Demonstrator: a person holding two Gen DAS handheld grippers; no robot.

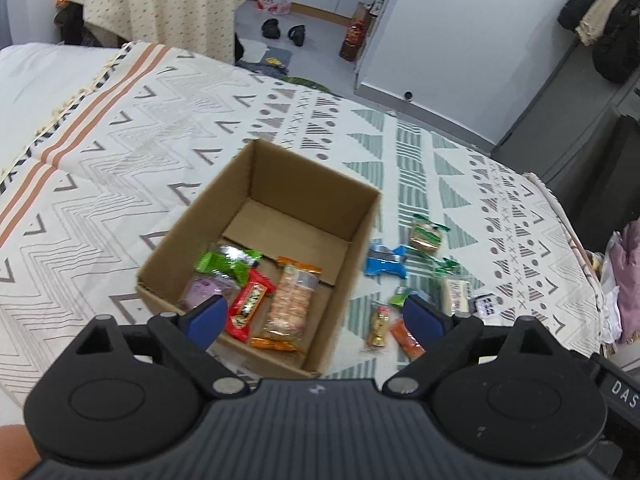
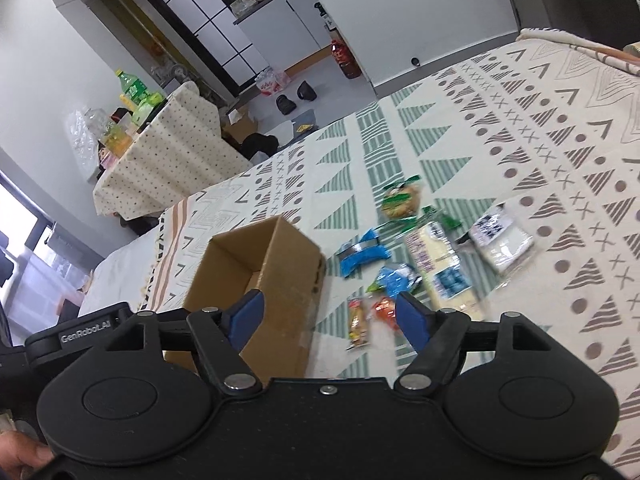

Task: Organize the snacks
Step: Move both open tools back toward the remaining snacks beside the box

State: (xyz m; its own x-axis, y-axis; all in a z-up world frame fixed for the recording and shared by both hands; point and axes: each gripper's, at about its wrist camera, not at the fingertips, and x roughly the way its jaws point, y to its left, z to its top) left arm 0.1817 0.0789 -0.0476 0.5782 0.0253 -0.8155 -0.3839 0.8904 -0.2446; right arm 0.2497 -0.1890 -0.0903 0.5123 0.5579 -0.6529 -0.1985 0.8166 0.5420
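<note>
Both grippers empty, fingers spread wide. Cardboard box sits on the bed, already holding some snacks: green packet, red bar, orange-ended cracker pack. The rest lie loose on the bedspread just right of the box: blue packet, small orange packet, narrow yellow-red stick, long pale pack, green-topped round snack.

Step looks like picking the next loose snack. Best bet: right gripper goes for the small orange packet, nearest its fingers; come down straight, pinch across the narrow side and don't catch the stick beside it or the cloth.

Left gripper hangs over the box's near edge, tilted down into it. Right gripper is rolled to one side, low, aimed between box and loose pile.
</note>
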